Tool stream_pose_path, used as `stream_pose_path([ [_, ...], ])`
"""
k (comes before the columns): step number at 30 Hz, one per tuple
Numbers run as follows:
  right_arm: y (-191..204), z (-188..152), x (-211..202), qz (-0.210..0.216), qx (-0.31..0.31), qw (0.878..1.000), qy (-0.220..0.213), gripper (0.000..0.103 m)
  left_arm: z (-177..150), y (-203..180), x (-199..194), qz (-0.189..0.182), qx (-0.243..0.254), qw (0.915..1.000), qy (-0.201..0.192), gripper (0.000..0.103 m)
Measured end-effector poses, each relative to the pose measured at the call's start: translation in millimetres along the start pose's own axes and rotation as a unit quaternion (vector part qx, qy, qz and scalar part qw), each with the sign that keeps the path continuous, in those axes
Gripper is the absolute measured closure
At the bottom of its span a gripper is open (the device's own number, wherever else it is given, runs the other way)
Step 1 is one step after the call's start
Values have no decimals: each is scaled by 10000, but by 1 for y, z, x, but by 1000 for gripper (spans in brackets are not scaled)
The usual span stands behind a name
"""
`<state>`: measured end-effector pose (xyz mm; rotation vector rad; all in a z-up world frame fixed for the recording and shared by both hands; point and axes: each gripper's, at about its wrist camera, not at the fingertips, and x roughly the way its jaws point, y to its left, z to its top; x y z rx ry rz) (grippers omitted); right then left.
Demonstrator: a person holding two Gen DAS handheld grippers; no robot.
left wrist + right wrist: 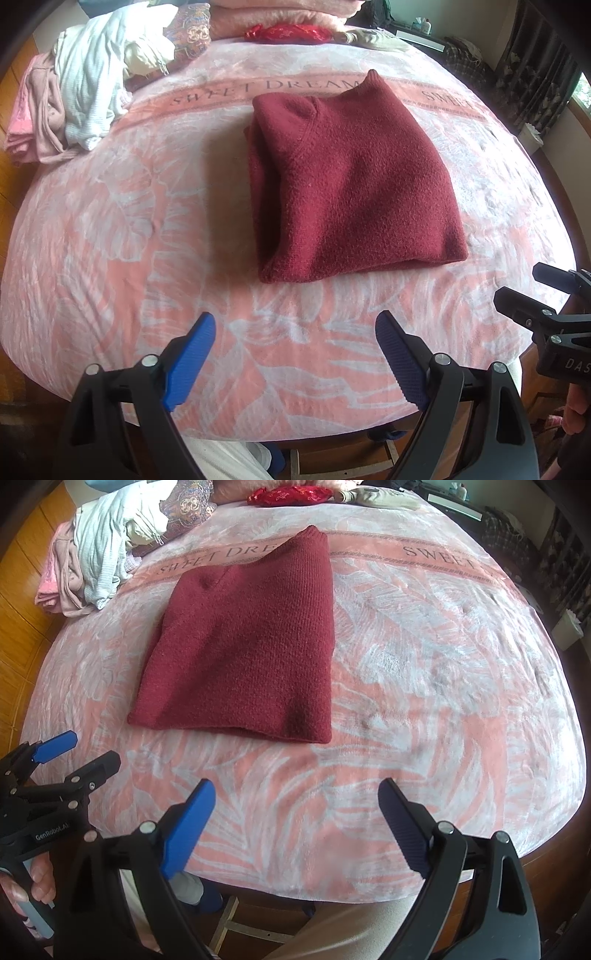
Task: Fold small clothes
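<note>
A dark red knitted sweater (351,184) lies folded into a thick rectangle in the middle of the pink blanket-covered table (110,221); it also shows in the right wrist view (243,653). My left gripper (295,325) is open and empty, held back near the front edge, apart from the sweater. My right gripper (295,794) is open and empty too, near the front edge to the right of the left one. The left gripper shows at the left of the right wrist view (74,753), and the right gripper at the right edge of the left wrist view (517,291).
A heap of unfolded clothes (88,81), white and pink, lies at the far left corner (92,565). A red patterned cloth (288,33) and pink folded blankets (280,14) sit at the back. A wooden floor is on the left.
</note>
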<state>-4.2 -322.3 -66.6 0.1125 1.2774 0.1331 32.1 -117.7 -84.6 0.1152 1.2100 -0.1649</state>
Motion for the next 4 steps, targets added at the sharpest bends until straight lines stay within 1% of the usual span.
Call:
stream_pose_path([
  [4, 0, -1, 1, 2, 26, 10000, 7, 14, 0, -1, 0, 10, 1, 10000, -3, 14],
])
